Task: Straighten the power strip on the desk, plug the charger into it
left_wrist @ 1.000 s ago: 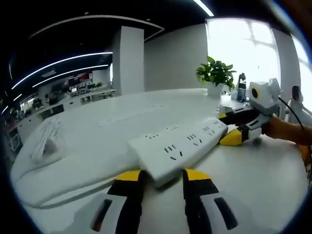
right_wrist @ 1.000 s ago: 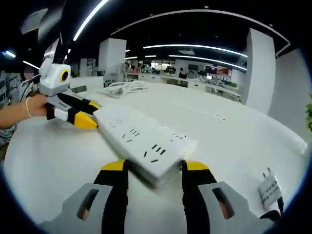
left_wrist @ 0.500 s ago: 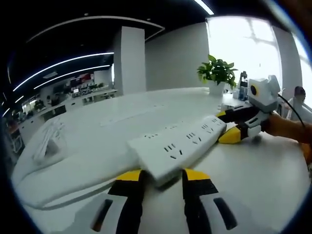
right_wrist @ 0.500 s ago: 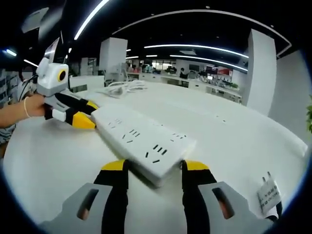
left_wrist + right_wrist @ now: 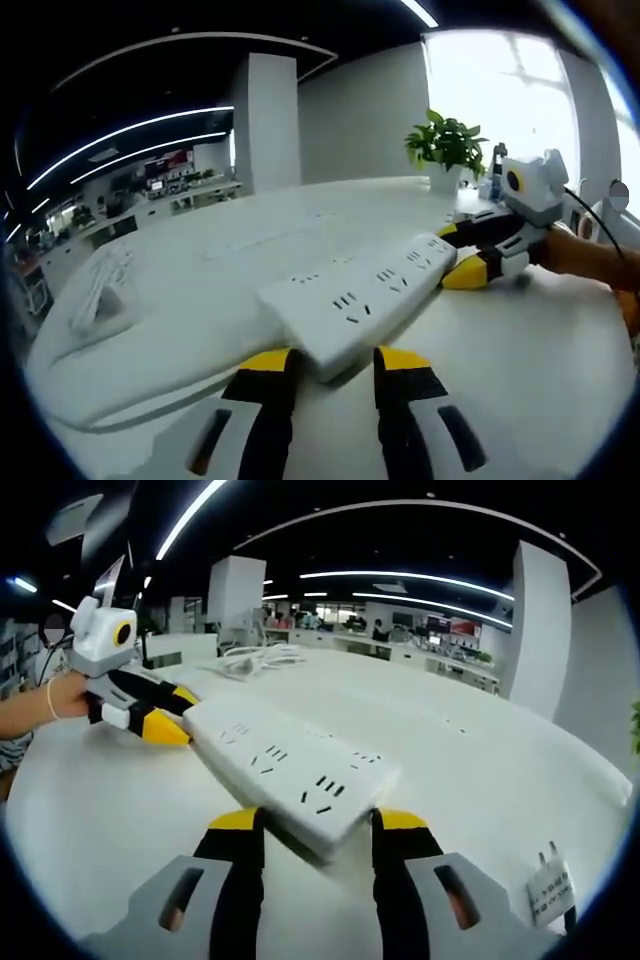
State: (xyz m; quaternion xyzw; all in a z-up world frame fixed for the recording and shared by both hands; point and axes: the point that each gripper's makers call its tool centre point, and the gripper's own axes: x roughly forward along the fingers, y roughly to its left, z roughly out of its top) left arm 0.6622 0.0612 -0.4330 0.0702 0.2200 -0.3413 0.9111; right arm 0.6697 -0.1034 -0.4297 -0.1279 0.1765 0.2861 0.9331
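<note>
A long white power strip [image 5: 350, 300] lies across the white desk [image 5: 200, 270], sockets facing up. My left gripper [image 5: 332, 362] is shut on its near end, yellow-tipped jaws on both sides. At the far end my right gripper [image 5: 470, 255], held by a hand, clamps the strip. In the right gripper view the same strip [image 5: 285, 765] runs away from my right gripper [image 5: 318, 822], which is shut on it, toward my left gripper [image 5: 165, 712] at the other end. A small white charger [image 5: 551, 888] with metal prongs lies on the desk at the lower right.
A bundle of white cable [image 5: 95, 290] rests at the desk's left side, also seen as the cable bundle [image 5: 250, 658] far back. A potted plant [image 5: 445, 148] and bottles stand at the far right edge. A white pillar [image 5: 268, 120] rises behind the desk.
The strip has swung slightly with both grippers still clamped on its ends. In each view the other gripper has shifted a little up and to the left.
</note>
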